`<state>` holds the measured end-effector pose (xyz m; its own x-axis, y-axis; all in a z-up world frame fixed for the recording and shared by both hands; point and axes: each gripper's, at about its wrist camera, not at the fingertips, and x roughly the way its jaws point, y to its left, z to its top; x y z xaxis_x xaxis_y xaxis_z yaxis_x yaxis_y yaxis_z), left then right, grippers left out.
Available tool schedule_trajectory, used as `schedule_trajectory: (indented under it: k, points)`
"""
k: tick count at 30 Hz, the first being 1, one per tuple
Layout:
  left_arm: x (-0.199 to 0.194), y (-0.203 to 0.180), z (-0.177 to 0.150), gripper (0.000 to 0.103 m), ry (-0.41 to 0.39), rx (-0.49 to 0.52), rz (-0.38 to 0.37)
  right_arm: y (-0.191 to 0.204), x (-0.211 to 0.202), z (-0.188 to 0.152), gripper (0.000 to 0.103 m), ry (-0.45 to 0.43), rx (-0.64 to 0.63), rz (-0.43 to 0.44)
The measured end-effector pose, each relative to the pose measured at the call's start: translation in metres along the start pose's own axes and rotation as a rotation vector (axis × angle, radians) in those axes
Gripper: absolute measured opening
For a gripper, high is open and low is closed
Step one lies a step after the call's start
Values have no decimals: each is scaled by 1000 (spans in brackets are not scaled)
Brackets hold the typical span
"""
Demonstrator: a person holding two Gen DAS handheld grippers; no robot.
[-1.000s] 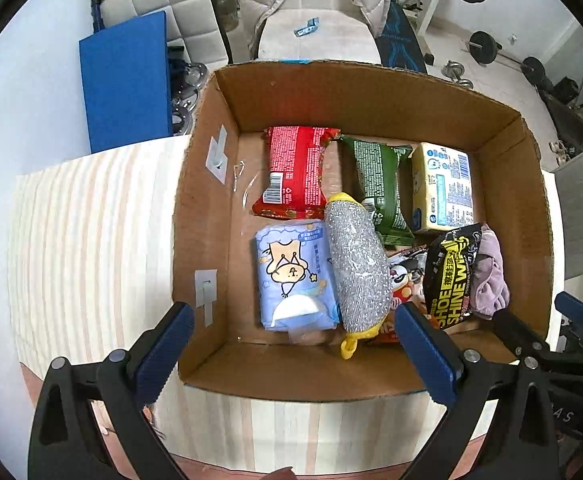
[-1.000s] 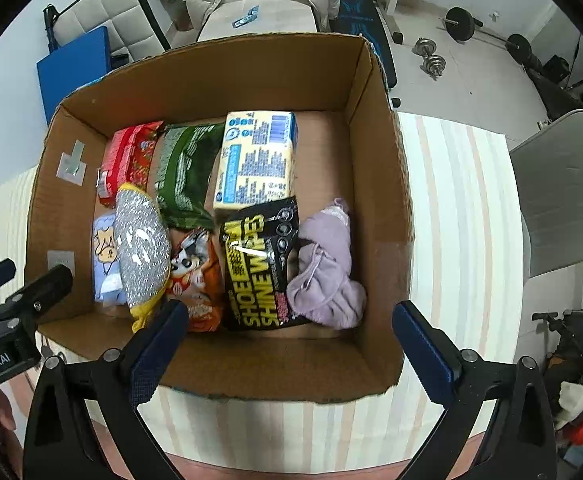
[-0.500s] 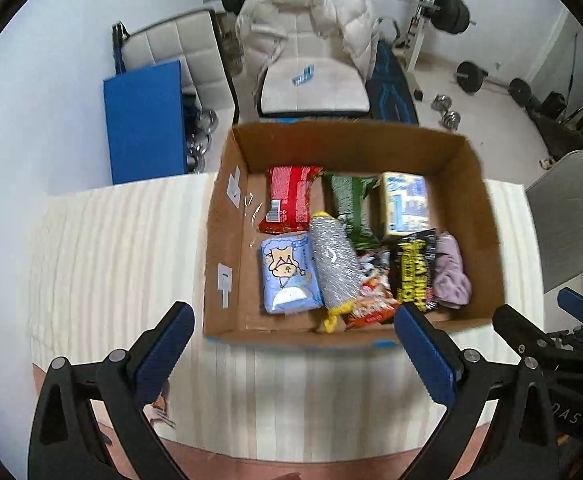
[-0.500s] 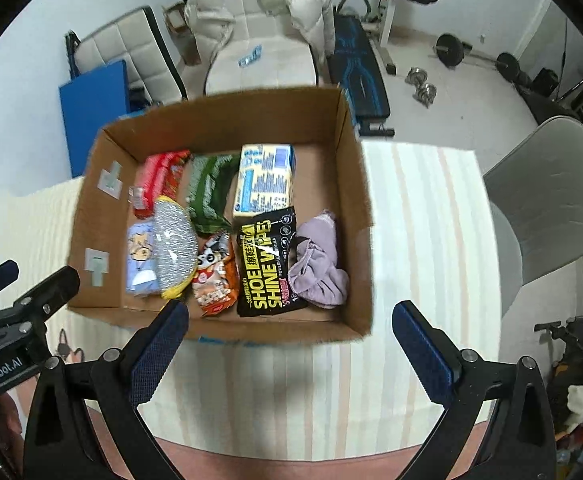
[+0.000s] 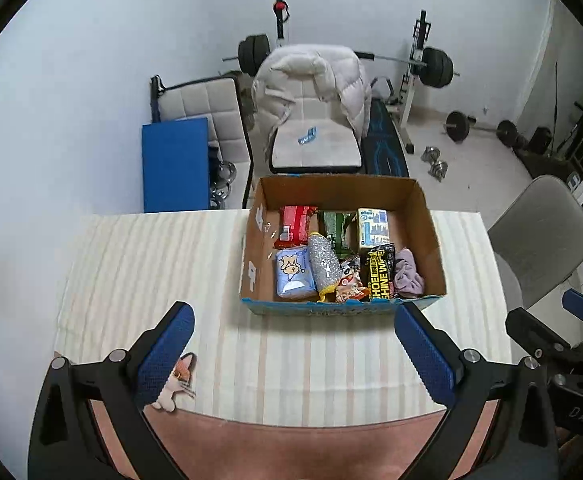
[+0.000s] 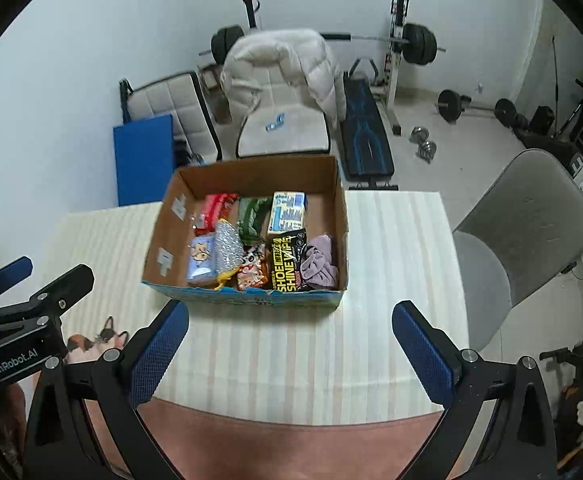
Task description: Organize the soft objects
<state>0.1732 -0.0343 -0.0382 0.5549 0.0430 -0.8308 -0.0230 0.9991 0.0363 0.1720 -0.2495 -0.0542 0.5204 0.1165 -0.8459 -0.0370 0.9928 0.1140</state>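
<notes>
A cardboard box (image 5: 431, 232) (image 6: 343, 216) stands on the striped table and holds several soft items: a red packet (image 5: 295, 220), a green packet (image 5: 333, 226), a yellow-blue pack (image 5: 372, 227), a blue tissue pack (image 5: 293, 274), a silver scrubber (image 5: 323, 264) (image 6: 227, 246), a black shoe-wipes pack (image 5: 379, 278) (image 6: 287, 262) and a purple cloth (image 5: 409, 278) (image 6: 319, 262). My left gripper (image 5: 291, 354) is open and empty, well back from the box over the table's near edge. My right gripper (image 6: 291, 344) is open and empty, also back from the box.
The striped table (image 5: 151, 264) has a cat sticker (image 5: 175, 384) near its front left corner. A grey chair (image 6: 523, 232) stands right of the table. Behind it are a padded chair with a white jacket (image 5: 311, 80), a blue mat (image 5: 175, 164) and weights.
Both grippers have pulled up and back from just above the box to beyond the table's near edge. The box contents have not moved. Both stay open.
</notes>
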Motion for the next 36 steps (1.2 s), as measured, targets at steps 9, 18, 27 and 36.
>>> schedule_trajectory:
  k: [9, 18, 27, 36]
  points:
    - [-54, 5, -23, 103, -21, -16, 4, 4, -83, -33, 103, -80, 0, -1]
    - [-92, 7, -38, 103, -48, -29, -27, 9, -143, -55, 103, -135, -22, 15]
    - [-103, 1, -43, 103, -89, -13, -6, 10, -160, -64, 103, -158, -26, -25]
    - [-111, -2, -39, 102, -133, -18, 0, 14, -173, -51, 103, -227, -26, -75]
